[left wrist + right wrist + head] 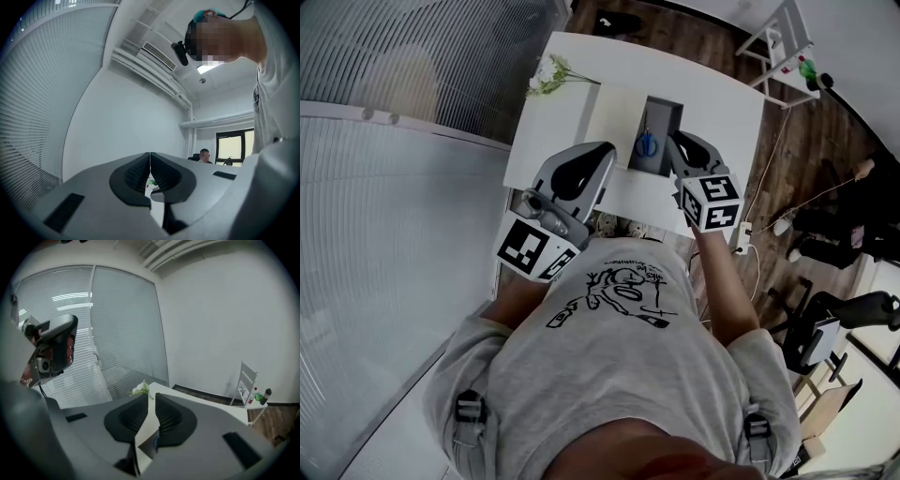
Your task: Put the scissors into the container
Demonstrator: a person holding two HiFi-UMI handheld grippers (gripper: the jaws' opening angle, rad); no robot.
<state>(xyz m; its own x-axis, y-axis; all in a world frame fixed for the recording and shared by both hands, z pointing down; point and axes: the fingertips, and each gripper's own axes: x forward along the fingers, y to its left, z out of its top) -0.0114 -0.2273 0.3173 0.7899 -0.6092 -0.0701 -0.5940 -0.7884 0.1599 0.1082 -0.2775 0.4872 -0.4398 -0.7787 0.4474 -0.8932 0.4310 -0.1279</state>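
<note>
The scissors (646, 143), with blue handles, lie inside the narrow grey container (667, 111) on the white table (712, 103). In the head view my left gripper (602, 152) hovers just left of the container, and its jaws are shut with nothing in them (150, 155). My right gripper (674, 141) is at the container's right rim. Its jaws stand a narrow gap apart with nothing between them (151, 398). Through that gap the right gripper view shows the table and a bit of blue low down. The left gripper view points up at the wall and ceiling.
A small bunch of white flowers (547, 75) lies at the table's far left corner; the flowers (140, 389) also show in the right gripper view. A white rack (780, 39) with a green bottle stands beyond the table on the wooden floor. Cables lie on the floor at the right.
</note>
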